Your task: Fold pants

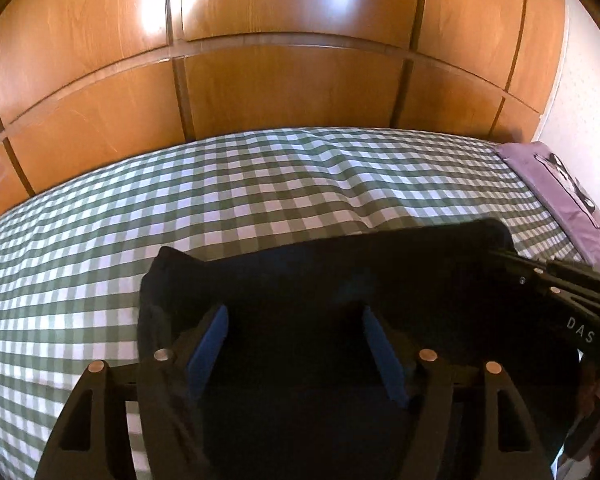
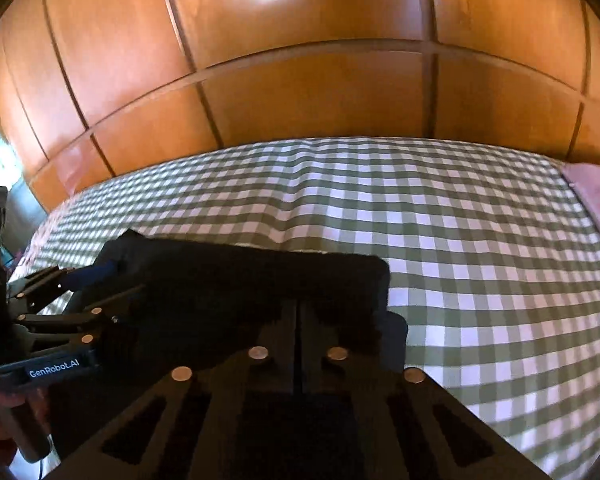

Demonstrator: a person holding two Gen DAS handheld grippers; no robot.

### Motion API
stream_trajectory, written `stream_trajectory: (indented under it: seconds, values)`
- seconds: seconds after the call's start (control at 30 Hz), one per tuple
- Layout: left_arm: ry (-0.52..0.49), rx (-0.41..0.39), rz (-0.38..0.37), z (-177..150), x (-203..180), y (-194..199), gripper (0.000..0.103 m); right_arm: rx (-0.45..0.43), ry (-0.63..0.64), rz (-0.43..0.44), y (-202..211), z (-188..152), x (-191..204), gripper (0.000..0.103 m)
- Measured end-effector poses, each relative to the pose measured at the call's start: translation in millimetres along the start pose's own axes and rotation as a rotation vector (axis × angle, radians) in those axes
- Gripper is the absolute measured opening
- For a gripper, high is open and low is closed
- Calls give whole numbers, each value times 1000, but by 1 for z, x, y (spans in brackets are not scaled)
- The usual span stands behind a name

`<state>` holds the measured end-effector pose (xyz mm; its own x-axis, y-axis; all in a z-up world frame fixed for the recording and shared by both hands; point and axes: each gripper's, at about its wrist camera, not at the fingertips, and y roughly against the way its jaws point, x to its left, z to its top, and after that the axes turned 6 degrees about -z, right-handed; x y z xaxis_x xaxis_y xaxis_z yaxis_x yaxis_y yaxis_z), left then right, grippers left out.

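Dark navy pants (image 1: 320, 268) lie folded in a compact block on the green-and-white checked bed sheet (image 1: 220, 184). My left gripper (image 1: 294, 320) is open, its blue pads (image 1: 212, 336) spread over the near part of the pants. My right gripper (image 2: 296, 312) has its jaws closed together on the pants' near right edge (image 2: 260, 280). In the left wrist view the right gripper (image 1: 556, 280) enters from the right onto the pants. In the right wrist view the left gripper (image 2: 76, 280) sits at the pants' left end.
A wooden panelled wardrobe (image 1: 284, 60) stands just behind the bed. A purple pillow (image 1: 556, 184) lies at the bed's right end, also in the right wrist view (image 2: 596, 192). Checked sheet (image 2: 480, 260) extends beyond and right of the pants.
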<state>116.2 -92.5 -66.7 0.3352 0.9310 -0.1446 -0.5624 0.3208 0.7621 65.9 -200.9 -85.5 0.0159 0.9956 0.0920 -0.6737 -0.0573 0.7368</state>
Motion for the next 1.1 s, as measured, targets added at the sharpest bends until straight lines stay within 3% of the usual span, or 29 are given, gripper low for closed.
stream_trajectory:
  seconds: [0.17, 0.47, 0.63, 0.77, 1.1]
  values:
    - [67, -4, -51, 5, 13, -10, 75, -25, -1, -6, 2, 3, 8, 0]
    - [7, -48, 23, -11, -1, 18, 75, -62, -18, 20, 21, -9, 12, 0]
    - [9, -49, 54, -19, -2, 35, 74, -74, -18, 16, 48, -22, 23, 8]
    - [40, -50, 64, -25, 1, 52, 74, -90, -28, 59, 68, -33, 27, 22]
    - [28, -68, 82, -51, -2, 69, 74, -71, -4, 31, 72, -58, 26, 22]
